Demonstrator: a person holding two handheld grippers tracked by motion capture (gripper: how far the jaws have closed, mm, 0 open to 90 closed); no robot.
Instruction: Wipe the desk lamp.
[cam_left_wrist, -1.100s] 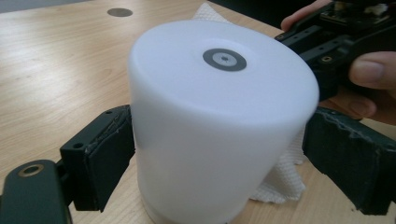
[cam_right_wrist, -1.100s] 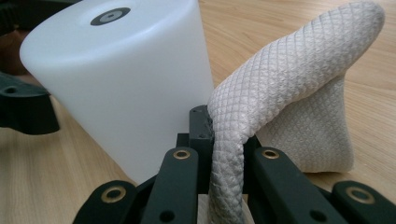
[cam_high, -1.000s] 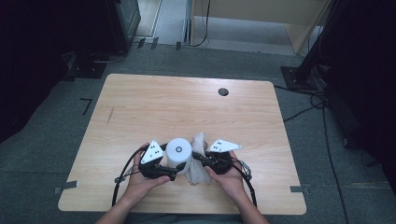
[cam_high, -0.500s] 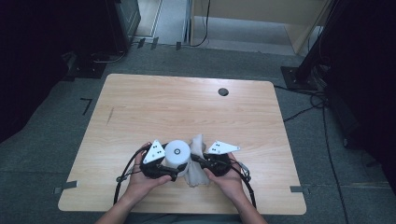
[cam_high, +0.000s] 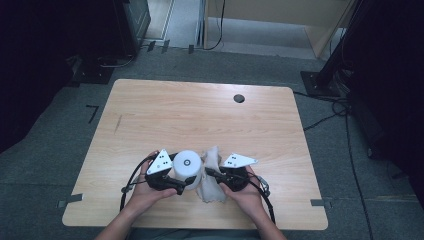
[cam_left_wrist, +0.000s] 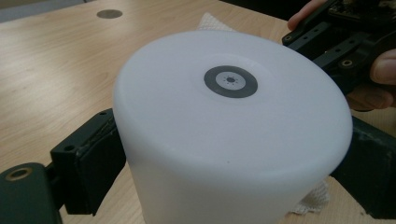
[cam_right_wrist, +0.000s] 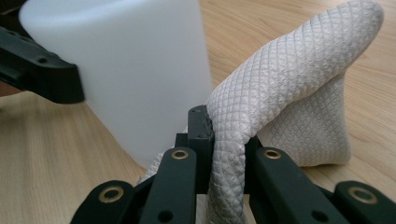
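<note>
High view: near the tabletop's (cam_high: 150, 115) front edge, the left tool (cam_high: 176, 184) has its jaws spread wide around an upright white plastic cylinder with a grey disc on top (cam_high: 188, 166), pads pressing its sides; they have just been opening a little, the container between them. Right of it, touching, the right tool (cam_high: 212, 173) is pressed together, pinching a white quilted cloth (cam_high: 212, 175). Wiping the container seems to be the step in hand; next the cloth must rub its wall while the left steadies it. The cylinder's base is hidden.
</note>
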